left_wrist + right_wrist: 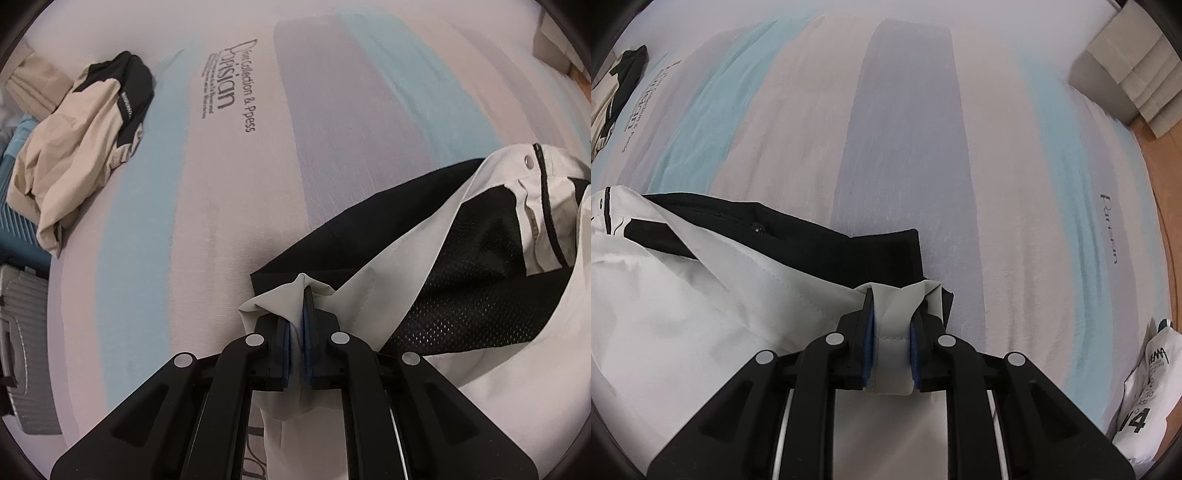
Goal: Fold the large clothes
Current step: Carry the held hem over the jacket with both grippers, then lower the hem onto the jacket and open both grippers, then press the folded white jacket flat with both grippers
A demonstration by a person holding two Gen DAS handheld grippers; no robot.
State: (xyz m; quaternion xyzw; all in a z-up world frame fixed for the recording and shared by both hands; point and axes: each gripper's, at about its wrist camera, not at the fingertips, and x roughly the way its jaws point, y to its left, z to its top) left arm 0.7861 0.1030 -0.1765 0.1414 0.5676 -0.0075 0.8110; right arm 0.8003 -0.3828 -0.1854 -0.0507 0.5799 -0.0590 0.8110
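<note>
A white and black jacket point(461, 258) with black mesh lining lies spread over the striped bed sheet point(221, 221). My left gripper point(298, 295) is shut on a white corner of the jacket, with black fabric just beyond it. In the right wrist view the same jacket point(701, 288) stretches to the left. My right gripper point(891, 295) is shut on a folded white hem of the jacket, beside its black edge. Both grippers hold the cloth low over the bed.
A crumpled beige and black garment point(85, 133) lies at the far left of the bed point(905, 147). A grey suitcase point(22, 350) stands off the left edge. A white printed garment point(1145, 398) lies at the right edge, with wooden floor point(1167, 184) and curtains point(1134, 66) beyond.
</note>
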